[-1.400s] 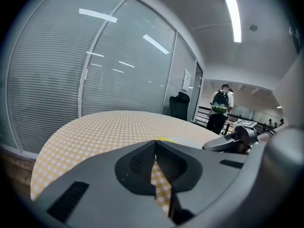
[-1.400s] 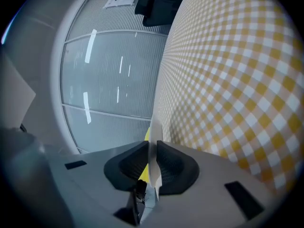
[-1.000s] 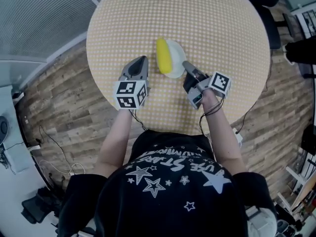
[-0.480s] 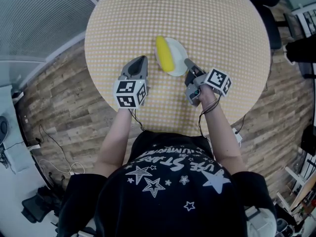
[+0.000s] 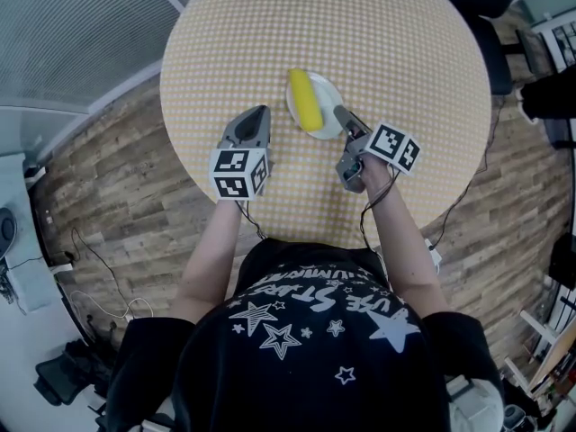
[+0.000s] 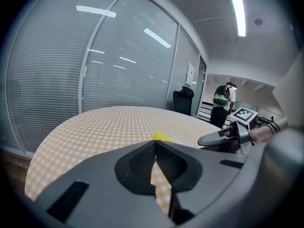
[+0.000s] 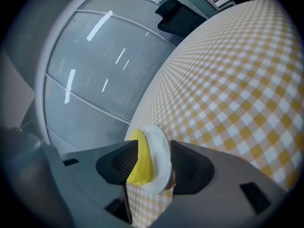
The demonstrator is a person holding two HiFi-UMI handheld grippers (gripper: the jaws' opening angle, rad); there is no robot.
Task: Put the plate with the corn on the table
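A small white plate [image 5: 328, 96] with a yellow corn cob [image 5: 305, 101] lies on the round checked table [image 5: 378, 34]. My right gripper [image 5: 340, 113] is at the plate's right rim. In the right gripper view the plate [image 7: 160, 152] and the corn [image 7: 138, 164] sit between the jaws, which are opening and stand clear of the rim. My left gripper [image 5: 257, 115] hovers left of the plate, shut and empty. The left gripper view shows its jaws [image 6: 154, 144] closed, the corn [image 6: 164, 137] just beyond them and the right gripper [image 6: 211, 138] at the right.
The table's near edge runs just below both grippers, with wooden floor beyond it. A black chair [image 5: 490, 25] stands at the table's far right. A person [image 6: 221, 103] stands in the background past a glass wall.
The right hand has turned a little at the plate's rim. The plate with the corn stays in about the same spot. The left gripper has not moved.
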